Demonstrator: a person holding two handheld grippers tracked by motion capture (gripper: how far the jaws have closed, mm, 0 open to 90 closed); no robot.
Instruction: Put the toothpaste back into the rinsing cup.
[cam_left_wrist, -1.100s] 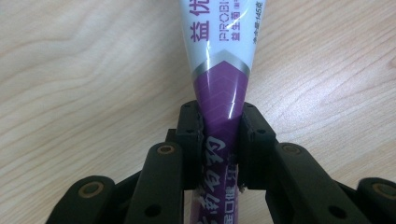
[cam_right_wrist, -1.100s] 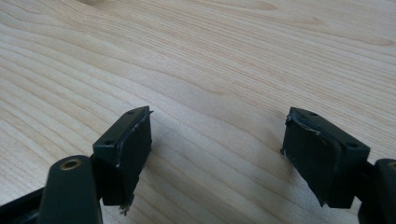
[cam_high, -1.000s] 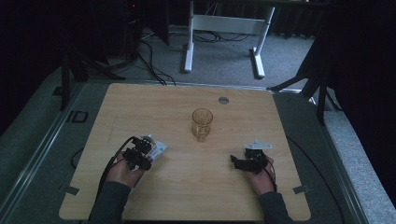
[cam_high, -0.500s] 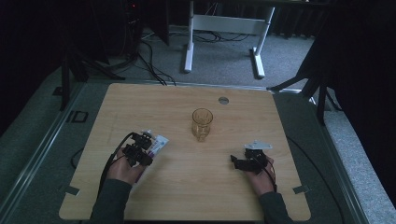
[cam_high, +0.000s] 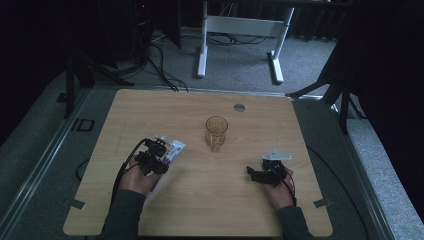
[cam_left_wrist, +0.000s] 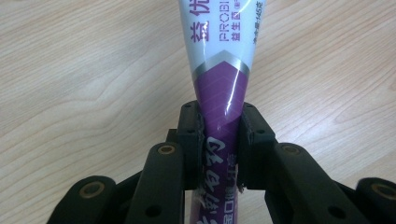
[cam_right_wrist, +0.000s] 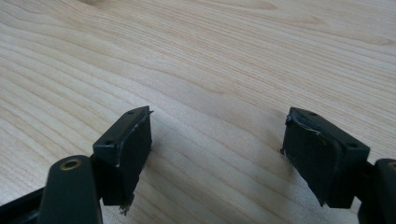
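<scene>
- The left claw (cam_left_wrist: 219, 135) is clamped on a toothpaste tube (cam_left_wrist: 222, 70), white above and purple below; the two pads press the purple part from either side, and the printed end runs on past the jaws over the wood.
- In the high view the left claw (cam_high: 156, 156) and the tube (cam_high: 172, 149) sit toward the left edge of the table (cam_high: 300, 210), about midway between its near and far edges. Whether the tube rests on the wood or is lifted clear I cannot tell.
- A clear amber glass (cam_high: 216, 132) stands upright near the middle of the table, apart from the tube and to its right.
- The right claw (cam_right_wrist: 217, 149) is spread wide with nothing between the jaws, only bare wood under them; in the high view the right claw (cam_high: 260, 175) lies low toward the near right corner, well apart from the glass.
- Judged from this, the grasp on the tube is made and looks firm and centred. If the tube is meant for the glass, the carry across and the placing are left to do.
- The glass looks untouched and empty, as far as the dim light shows.
</scene>
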